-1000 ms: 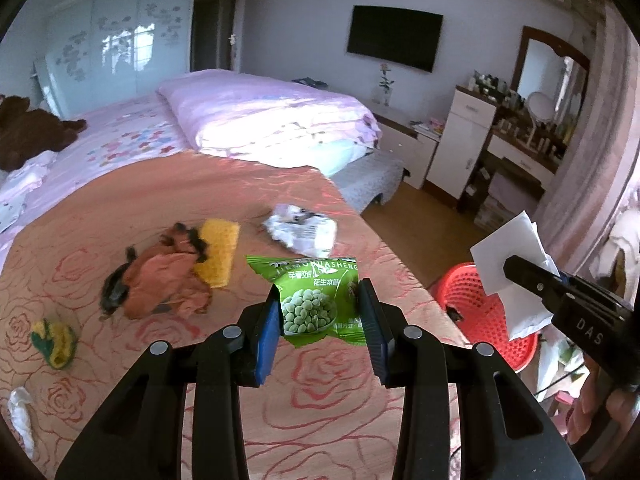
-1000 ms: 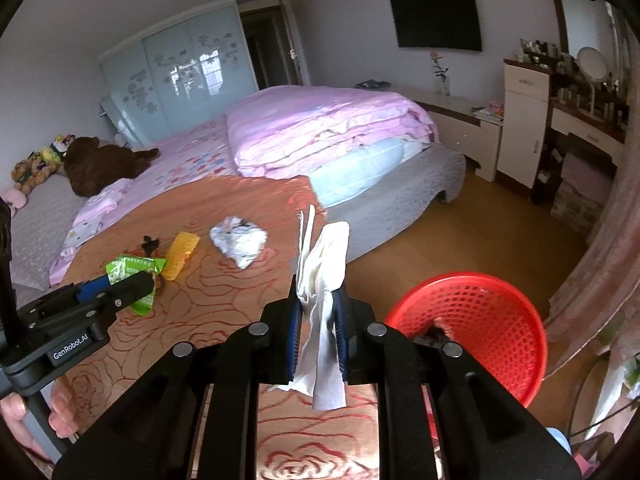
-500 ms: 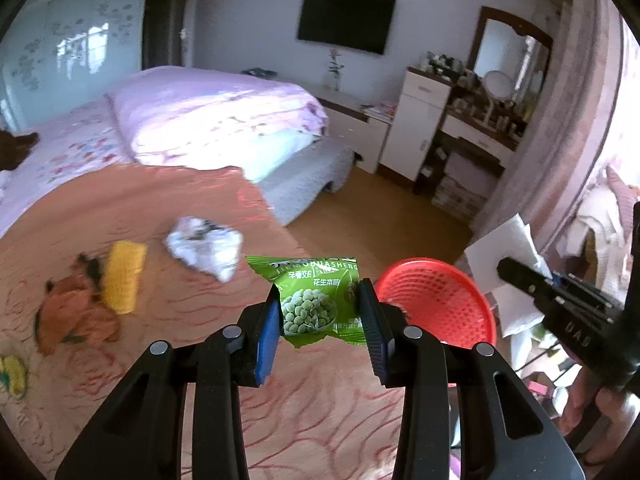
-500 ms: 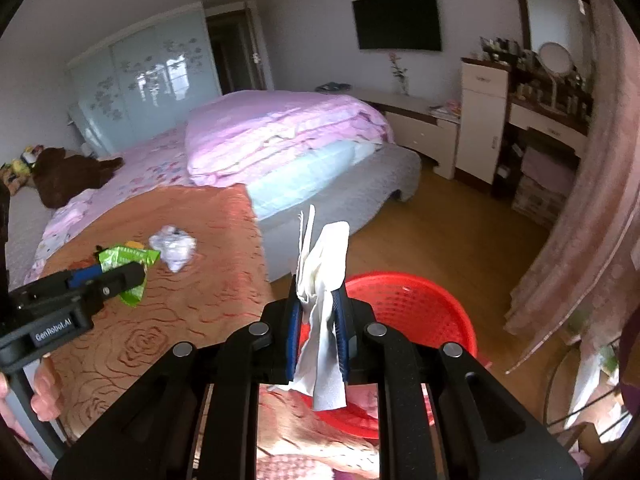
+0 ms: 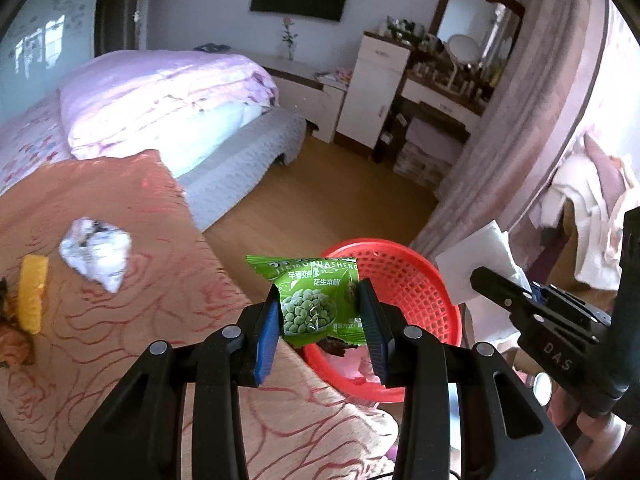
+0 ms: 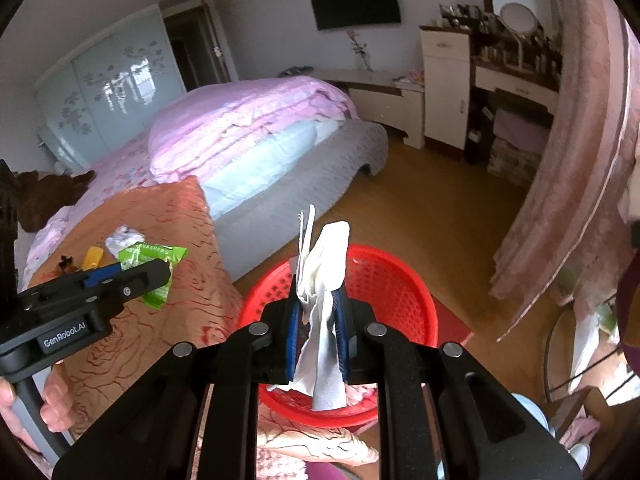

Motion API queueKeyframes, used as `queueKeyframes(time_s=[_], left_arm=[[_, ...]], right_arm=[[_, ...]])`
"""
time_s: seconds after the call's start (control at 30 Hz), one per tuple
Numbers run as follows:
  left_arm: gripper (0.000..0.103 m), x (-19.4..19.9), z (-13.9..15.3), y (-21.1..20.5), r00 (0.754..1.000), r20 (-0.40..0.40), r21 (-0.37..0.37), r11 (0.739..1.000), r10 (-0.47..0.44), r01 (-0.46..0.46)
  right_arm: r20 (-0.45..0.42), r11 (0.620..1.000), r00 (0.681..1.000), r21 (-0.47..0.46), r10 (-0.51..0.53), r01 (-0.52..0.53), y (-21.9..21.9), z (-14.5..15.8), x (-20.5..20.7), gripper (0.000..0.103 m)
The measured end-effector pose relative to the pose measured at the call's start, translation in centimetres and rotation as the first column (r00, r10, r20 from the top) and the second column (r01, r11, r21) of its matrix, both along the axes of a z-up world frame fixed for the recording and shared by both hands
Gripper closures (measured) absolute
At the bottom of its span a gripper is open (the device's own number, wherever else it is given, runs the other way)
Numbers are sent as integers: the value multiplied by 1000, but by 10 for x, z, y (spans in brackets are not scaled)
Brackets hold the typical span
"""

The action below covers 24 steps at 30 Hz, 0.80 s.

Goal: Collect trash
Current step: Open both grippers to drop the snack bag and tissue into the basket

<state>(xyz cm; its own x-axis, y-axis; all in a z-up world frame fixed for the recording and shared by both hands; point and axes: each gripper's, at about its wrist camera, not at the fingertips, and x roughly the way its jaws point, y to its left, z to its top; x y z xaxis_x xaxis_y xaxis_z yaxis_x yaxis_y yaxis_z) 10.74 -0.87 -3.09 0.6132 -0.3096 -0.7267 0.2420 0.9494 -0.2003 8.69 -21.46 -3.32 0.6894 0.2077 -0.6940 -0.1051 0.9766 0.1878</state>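
Note:
My left gripper is shut on a green pea snack packet, held at the near left rim of the red plastic basket. My right gripper is shut on a white crumpled tissue that hangs over the same red basket. The basket stands on the wooden floor beside the bed corner and holds some pinkish waste. In the right wrist view the left gripper carries the green packet over the orange bedspread. The left wrist view shows the right gripper with the tissue at the basket's right.
On the orange rose-patterned bedspread lie a crumpled white wrapper, a yellow piece and brown scraps. A folded pink quilt lies farther back. A dresser and a pink curtain stand beyond the floor.
Both grippers have swung right from over the bedspread toward the red basket, each keeping its hold. The basket now sits right under the tissue and beside the packet.

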Motion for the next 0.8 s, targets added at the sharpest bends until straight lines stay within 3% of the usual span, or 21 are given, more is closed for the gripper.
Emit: queueKeyframes(time_s=[0.3,0.47,0.63,0.8], left_arm=[[66,11,-23,-34,995,-53,28,996,-82,84],[56,17,-36,-40,989,-102,12,994,-106,107],[39,15,-40,-38,990,-96,23,994,-104,106],[35,15,-40,-30,992,-103,11,997,-76,77]], right_arm=[[-66,998,996,7,-60,61,-20,-20,11,88],[-98,997,993,7,-70,71,-24,-30,14,86],[-114,996,990,7,-86,87,-25,-35,16,66],[-116,995,988,1,-102,103,-27,-36,16,63]])
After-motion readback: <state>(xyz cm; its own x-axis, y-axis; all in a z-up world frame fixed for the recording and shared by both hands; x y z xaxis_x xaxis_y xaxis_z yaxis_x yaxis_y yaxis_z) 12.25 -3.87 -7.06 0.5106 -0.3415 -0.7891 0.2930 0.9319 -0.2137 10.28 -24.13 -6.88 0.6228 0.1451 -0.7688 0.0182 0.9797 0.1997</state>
